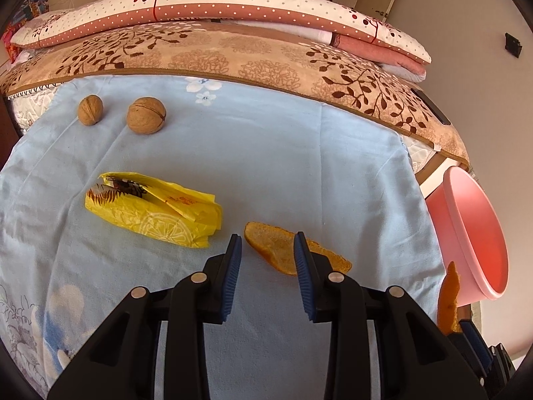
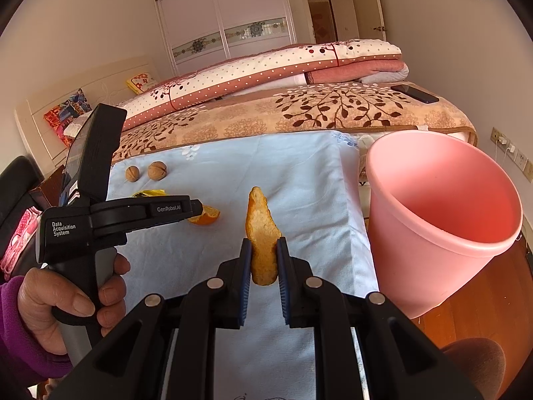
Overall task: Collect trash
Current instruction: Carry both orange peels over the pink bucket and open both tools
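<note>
A pale blue sheet point(image 1: 266, 173) covers the near part of the bed, and the trash lies spread on it. The left hand-held gripper point(image 1: 268, 243) points down at an orange peel piece point(image 1: 269, 245) lying flat on the sheet; its blue pads point(image 1: 233, 266) stand a little apart on either side of the peel's near end, the right pad overlapping the peel in the left wrist view, and whether they press on it cannot be told. Just left of that peel lies a crumpled yellow wrapper point(image 1: 156, 210), and farther off, toward the far left of the sheet, two walnuts point(image 1: 146, 115) sit side by side, close but not touching. The right hand-held gripper point(image 2: 264, 250) is nearly closed and pinches a second peel strip point(image 2: 261, 233) between its pads, the strip standing upright above the fingertips, pale pith facing the camera. To its right stands a pink bin point(image 2: 443, 220) beside the bed's edge, tilted in the fisheye view, its inside showing nothing clearly. In the right wrist view a hand point(image 2: 66, 303) in a purple sleeve grips the handle of the left device. Beyond the sheet, a brown leaf-patterned blanket point(image 1: 233, 53) and folded dotted quilts point(image 1: 200, 6) lie across the far side of the bed, with a dark phone point(image 2: 414, 93) on the blanket at the far right
</note>
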Motion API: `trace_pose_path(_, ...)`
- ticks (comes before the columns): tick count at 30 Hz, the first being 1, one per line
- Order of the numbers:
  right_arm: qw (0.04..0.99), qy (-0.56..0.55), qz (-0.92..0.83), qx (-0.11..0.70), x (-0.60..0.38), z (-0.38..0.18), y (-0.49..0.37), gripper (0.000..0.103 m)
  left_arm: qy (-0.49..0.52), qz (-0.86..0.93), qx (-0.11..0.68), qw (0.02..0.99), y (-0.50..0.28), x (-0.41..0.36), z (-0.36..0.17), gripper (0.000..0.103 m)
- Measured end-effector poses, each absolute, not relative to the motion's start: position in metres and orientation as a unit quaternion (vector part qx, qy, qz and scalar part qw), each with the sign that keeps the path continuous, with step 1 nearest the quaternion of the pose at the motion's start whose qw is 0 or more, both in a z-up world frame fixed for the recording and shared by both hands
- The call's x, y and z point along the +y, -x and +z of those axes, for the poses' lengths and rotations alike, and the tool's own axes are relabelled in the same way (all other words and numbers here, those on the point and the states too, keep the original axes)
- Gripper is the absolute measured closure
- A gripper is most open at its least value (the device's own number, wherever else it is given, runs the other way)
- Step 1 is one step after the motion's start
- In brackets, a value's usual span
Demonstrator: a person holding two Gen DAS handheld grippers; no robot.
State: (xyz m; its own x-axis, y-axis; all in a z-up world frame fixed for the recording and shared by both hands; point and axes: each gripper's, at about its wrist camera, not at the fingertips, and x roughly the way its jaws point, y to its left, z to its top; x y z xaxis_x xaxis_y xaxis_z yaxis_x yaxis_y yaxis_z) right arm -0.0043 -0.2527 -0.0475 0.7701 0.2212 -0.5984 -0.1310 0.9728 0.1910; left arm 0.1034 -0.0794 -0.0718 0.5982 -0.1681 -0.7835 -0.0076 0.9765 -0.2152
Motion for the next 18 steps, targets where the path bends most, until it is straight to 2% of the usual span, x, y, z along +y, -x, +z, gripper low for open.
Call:
trace_pose_path(3, 0.937, -0.072, 0.094, 0.328, -0.254, -0.048, 0.004, 0.089, 0.102, -0.050, 0.442, 0.890, -0.102, -0.078, -0.072, 0.093)
trace_pose_path(6, 0.938, -0.075, 0.094, 0.326, -0.254, -0.048, 0.005, 0.089, 0.102, -0.057, 0.426, 0.897, -0.096, -0.077, -0.065, 0.098)
trace_pose_path(18, 0.935, -0.130, 0.077, 0.320, -0.292, -0.037, 0.005, 0.089, 0.091, -0.116, 0.368, 0.918, -0.075, -0.105, -0.014, 0.098)
